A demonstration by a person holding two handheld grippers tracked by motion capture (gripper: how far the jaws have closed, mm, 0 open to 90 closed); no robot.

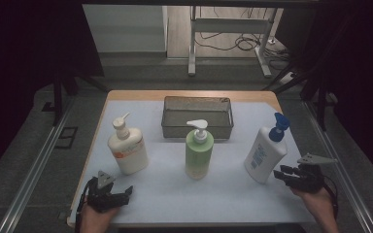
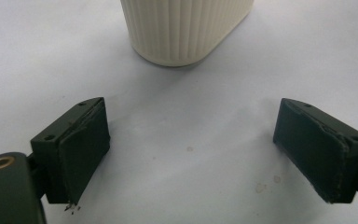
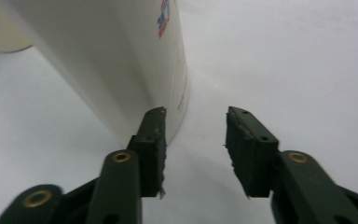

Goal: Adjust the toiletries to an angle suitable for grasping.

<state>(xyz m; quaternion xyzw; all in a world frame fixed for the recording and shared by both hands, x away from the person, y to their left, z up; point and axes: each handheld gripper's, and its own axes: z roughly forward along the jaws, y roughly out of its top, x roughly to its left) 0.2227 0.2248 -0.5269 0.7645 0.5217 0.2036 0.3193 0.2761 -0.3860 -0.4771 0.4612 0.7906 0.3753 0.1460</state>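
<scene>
Right gripper (image 1: 287, 175) sits lower right, jaws partly apart with nothing between them, just beside the leaning white bottle (image 1: 264, 154), probably lining up a grab. Left gripper (image 1: 114, 194) waits wide open, lower left.

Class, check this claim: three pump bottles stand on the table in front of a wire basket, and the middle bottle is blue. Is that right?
Not quite. The middle bottle is green with a white pump, as the high view shows. The rest holds: three pump bottles stand in front of the wire basket.
</scene>
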